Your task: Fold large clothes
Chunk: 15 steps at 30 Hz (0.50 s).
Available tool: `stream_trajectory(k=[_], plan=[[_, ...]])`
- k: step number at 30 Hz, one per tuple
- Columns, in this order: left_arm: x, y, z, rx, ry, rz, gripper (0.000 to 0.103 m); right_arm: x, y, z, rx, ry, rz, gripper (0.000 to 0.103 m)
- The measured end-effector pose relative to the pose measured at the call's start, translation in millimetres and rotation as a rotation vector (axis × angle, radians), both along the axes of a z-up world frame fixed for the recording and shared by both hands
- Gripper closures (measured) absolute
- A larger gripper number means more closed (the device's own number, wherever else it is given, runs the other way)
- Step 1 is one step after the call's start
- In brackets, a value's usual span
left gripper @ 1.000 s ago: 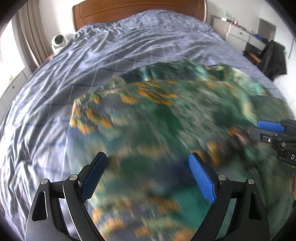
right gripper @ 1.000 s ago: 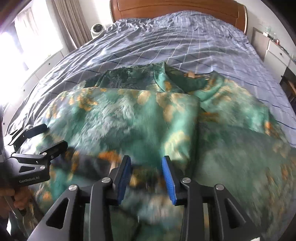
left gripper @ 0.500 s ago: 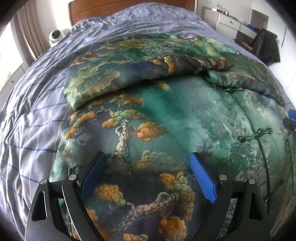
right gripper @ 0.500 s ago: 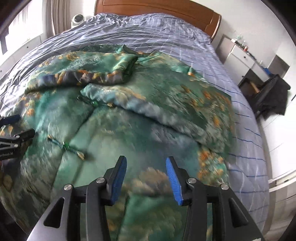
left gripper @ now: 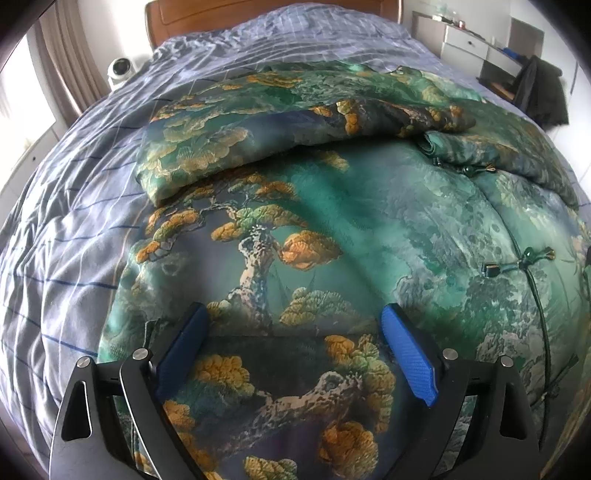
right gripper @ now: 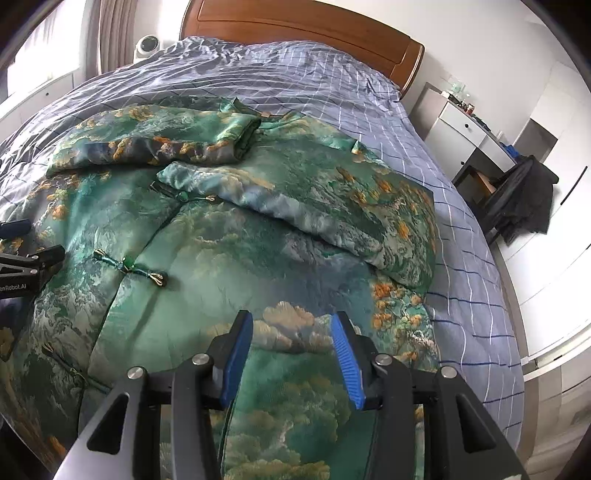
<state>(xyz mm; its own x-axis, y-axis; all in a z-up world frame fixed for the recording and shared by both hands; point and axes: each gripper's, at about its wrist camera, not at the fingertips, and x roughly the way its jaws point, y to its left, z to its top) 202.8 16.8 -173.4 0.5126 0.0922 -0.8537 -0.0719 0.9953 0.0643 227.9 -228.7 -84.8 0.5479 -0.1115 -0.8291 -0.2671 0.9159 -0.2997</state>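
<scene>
now both sleeves are in, grippers back at the hem

just now the jacket [left gripper: 369,229] lies sharp and still in both views, where a second ago it is a blur of moving cloth under the grippers. half a second ago the layout already looks like this, so the fabric has settled and the views have only steadied and drawn slightly back. left sleeve [left gripper: 236,140] is folded in across the chest, right sleeve [right gripper: 332,206] folded in too, the cuffs nearly meeting near the top knot button [right gripper: 184,195]. jacket sits front-up in the middle of the bed [left gripper: 66,236], collar toward the headboard [right gripper: 303,29], hem toward the cameras.

left gripper [left gripper: 295,350] hovers over the lower left front, jaws wide apart, nothing between them. right gripper [right gripper: 291,354] is over the lower right front, jaws apart but narrower, also empty. touching the cloth or just above it: cannot tell.

for the task: the sleeve step looks done, roughly halfway. my guess is the next step is pinching the hem corners and bringing the bottom up toward the collar. the padded, slick fabric may slip or spring back.

writing: the left gripper's body shows at the left edge of the right view with white print reading "enrobot.ai", first letters cut off by the frame. no brand or label readable on the jacket. small items on the dresser [right gripper: 465,125] are too small to read.
</scene>
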Motion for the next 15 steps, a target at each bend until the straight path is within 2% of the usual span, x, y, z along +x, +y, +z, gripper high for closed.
stream_trajectory(k=[8,15], plan=[[-1,0,-1,0.004,-0.003,-0.001,0.008,-5,0,4,-0.027,-0.031,-0.001,0.058],[-2,-1,-2,0.02,-0.012,0.001,0.008,-5,-7,-14,0.006,0.028,-0.026,0.058]])
